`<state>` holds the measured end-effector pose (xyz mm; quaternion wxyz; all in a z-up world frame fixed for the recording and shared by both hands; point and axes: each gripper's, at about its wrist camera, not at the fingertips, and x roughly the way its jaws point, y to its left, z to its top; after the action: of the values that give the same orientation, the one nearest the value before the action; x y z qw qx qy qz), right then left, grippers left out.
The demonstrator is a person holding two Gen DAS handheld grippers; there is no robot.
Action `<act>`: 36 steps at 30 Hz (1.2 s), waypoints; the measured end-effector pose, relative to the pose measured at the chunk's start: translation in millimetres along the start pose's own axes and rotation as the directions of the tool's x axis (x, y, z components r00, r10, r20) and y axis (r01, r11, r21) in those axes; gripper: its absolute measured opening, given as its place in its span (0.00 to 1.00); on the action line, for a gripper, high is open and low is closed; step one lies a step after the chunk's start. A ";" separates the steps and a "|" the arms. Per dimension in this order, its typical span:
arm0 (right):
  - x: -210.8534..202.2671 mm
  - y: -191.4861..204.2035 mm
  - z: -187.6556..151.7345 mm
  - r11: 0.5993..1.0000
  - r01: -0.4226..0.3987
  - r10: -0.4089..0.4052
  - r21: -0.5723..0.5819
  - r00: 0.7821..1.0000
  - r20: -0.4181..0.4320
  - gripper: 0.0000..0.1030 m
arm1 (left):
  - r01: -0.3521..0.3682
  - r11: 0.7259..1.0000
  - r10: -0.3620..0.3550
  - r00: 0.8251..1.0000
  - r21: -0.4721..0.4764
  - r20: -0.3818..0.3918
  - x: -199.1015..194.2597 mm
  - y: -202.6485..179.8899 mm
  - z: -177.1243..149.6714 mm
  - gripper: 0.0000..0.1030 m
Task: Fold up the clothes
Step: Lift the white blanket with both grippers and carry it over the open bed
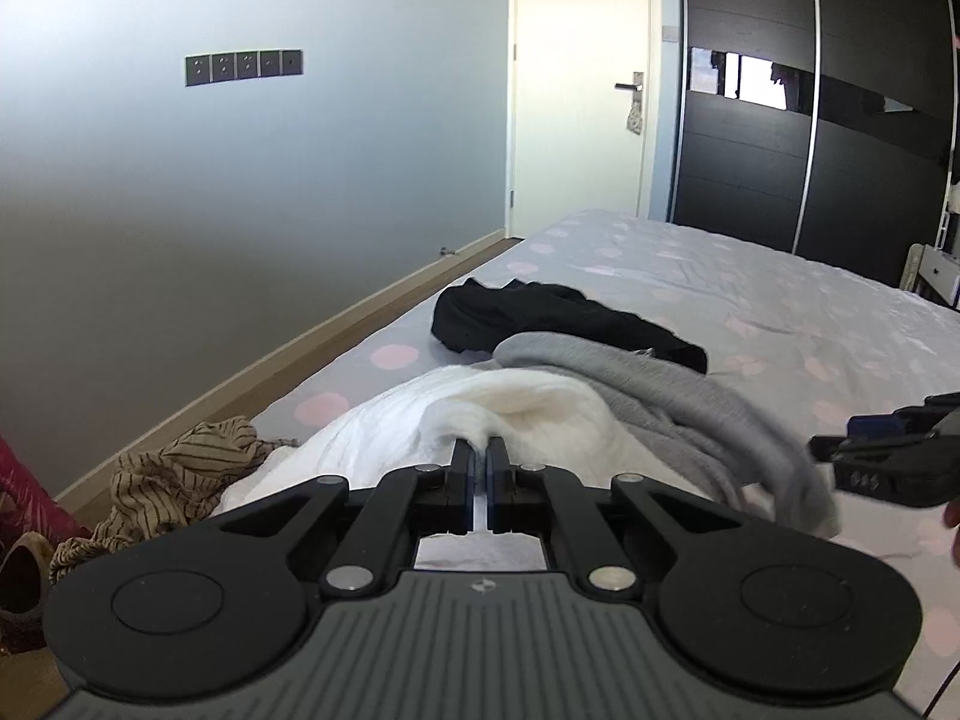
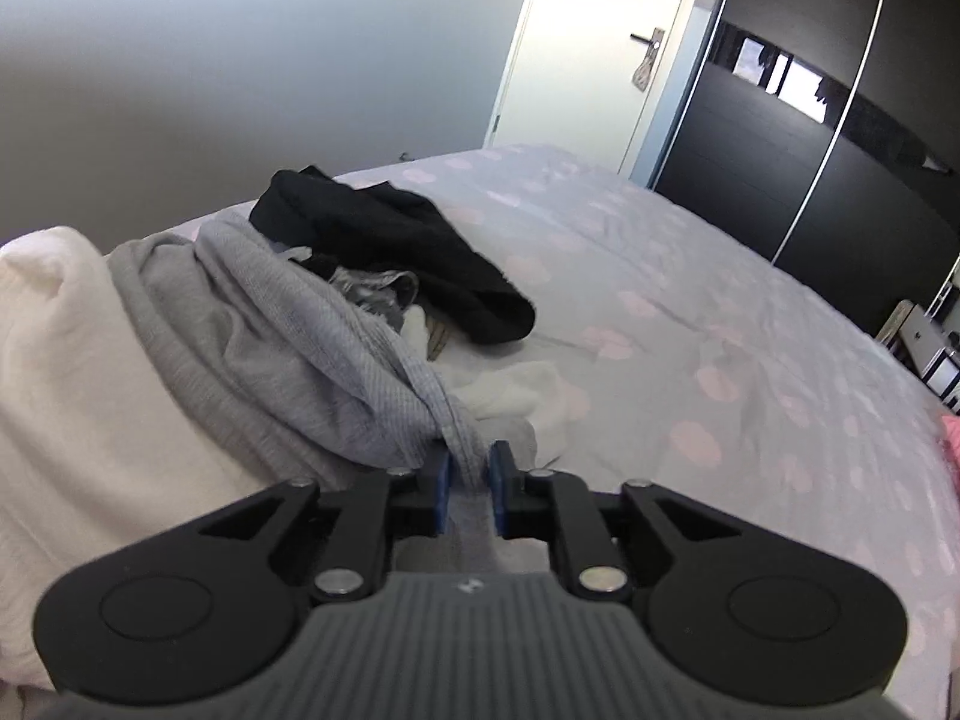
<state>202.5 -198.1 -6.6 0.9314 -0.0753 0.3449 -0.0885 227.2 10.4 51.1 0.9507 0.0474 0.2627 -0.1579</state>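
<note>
Here each tool (image 1: 479,450) (image 2: 470,468) pinches cloth: white garment (image 1: 510,414), grey garment (image 2: 270,348).

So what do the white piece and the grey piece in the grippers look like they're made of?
White garment, pinched by the left gripper: a soft, thick, fluffy fabric, likely fleece or a crinkled cotton; matte, with a fuzzy surface. Grey garment, pinched by the right gripper: a thin knit, probably cotton jersey; fine ribbing shows and it drapes limply.

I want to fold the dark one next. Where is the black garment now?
The black garment lies crumpled on the bed, at the far end of the pile, just beyond the grey garment; in the left wrist view it sits centre, toward the door.
</note>
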 end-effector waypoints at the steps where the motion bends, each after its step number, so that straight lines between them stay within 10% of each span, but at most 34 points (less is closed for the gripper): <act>1: -6.5 1.0 -4.9 1.000 -0.030 0.030 0.002 0.999 0.018 0.45 | 0.025 0.999 -0.026 0.999 0.020 0.020 -7.0 -7.4 2.3 0.01; 14: -132.4 27.5 -77.3 0.905 -0.411 0.419 -0.113 0.905 0.065 0.58 | 0.297 0.942 -0.309 0.949 0.158 0.062 -73.0 -100.7 10.5 0.01; 20: -162.4 26.0 -85.7 0.912 -0.408 0.407 -0.036 0.892 0.195 0.54 | 0.326 0.928 -0.338 0.941 0.183 0.037 -97.7 -125.4 1.2 0.01; 24: -180.6 16.1 -88.7 0.917 -0.400 0.386 0.006 0.888 0.252 0.00 | 0.329 0.929 -0.338 0.941 0.169 0.027 -114.1 -124.7 3.8 0.01; 30: -243.5 -21.3 -84.3 0.943 -0.333 0.304 0.017 0.879 0.368 0.00 | 0.362 0.904 -0.386 0.920 0.227 0.066 -158.7 -142.9 14.6 0.01; 36: -306.3 -58.6 -79.9 0.963 -0.267 0.217 0.038 0.851 0.478 0.00 | 0.457 0.838 -0.510 0.851 0.299 0.129 -219.4 -180.5 35.3 0.01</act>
<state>-85.1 -195.0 137.9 0.9933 -0.0025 0.1110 0.0328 7.5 -106.0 193.0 0.8867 0.0861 0.1449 -0.4304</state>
